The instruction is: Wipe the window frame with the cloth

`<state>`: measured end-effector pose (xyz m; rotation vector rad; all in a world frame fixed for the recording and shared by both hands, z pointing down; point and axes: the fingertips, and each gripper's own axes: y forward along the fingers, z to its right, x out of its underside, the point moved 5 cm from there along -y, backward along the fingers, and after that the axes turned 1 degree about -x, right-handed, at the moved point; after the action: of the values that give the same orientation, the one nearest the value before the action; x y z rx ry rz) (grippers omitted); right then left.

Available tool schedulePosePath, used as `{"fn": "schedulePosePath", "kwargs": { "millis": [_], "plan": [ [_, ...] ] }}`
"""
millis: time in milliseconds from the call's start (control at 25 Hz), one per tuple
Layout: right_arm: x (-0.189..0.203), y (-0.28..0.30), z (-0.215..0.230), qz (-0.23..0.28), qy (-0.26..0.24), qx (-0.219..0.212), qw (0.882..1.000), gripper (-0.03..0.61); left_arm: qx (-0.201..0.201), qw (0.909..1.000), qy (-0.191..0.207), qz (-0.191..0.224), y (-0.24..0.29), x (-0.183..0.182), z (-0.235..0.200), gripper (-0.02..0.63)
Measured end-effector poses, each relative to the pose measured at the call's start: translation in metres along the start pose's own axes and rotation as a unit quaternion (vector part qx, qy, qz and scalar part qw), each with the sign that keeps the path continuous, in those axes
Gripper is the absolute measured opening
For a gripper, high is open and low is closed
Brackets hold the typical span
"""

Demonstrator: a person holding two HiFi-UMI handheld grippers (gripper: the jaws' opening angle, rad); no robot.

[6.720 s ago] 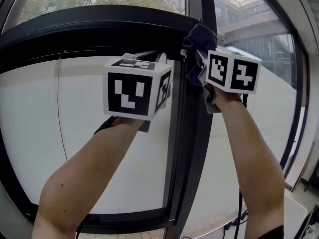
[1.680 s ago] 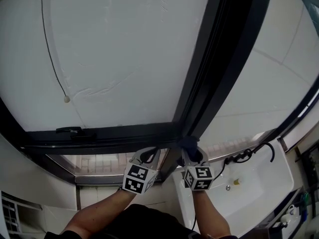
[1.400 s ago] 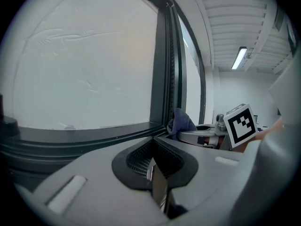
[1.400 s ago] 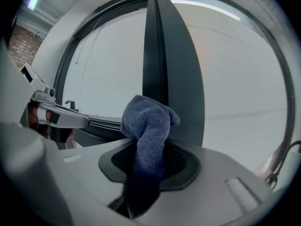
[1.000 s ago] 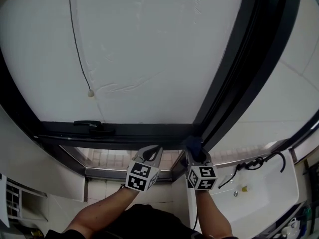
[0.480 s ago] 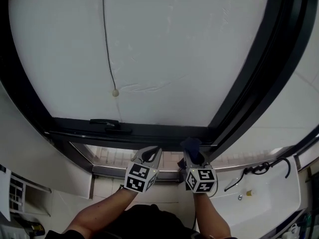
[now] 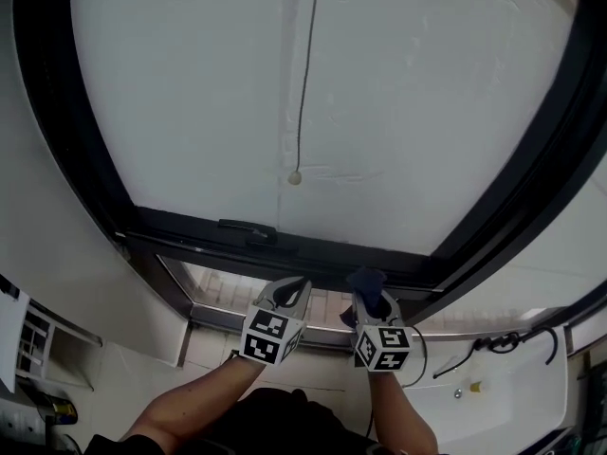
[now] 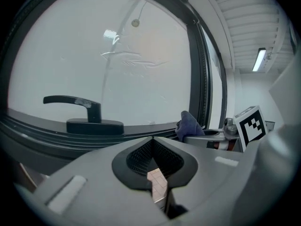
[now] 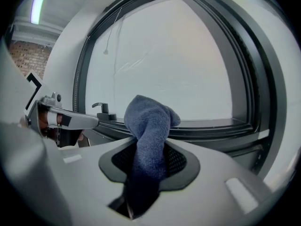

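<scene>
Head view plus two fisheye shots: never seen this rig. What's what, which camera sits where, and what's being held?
There is no robot here. A person holds a two-jaw gripper in each hand, and the marker cubes are part of those grippers. The head view comes from a camera on the person's head, facing a black window frame. The other two cameras ride on the grippers and look along their jaws. The left gripper is shut and empty, and its camera shows the window handle. The right gripper is clamped on a blue cloth, down by the frame's bottom rail.
</scene>
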<state>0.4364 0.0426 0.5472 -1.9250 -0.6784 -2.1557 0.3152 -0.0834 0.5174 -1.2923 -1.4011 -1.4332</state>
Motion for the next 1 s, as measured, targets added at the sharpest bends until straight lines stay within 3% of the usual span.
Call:
{"fn": "schedulePosePath", "kwargs": {
  "millis": [360,1000],
  "plan": [
    [-0.001,0.022,-0.046,-0.007,0.003,-0.027,1.0,0.126,-0.043,0.9988,-0.023,0.005,-0.041,0.008,-0.049,-0.006],
    [-0.003,0.074,-0.154,-0.029,-0.006,-0.118,0.993,0.126,-0.112,0.9928,-0.039,0.015,-0.113,0.016,-0.128,-0.006]
  ]
}}
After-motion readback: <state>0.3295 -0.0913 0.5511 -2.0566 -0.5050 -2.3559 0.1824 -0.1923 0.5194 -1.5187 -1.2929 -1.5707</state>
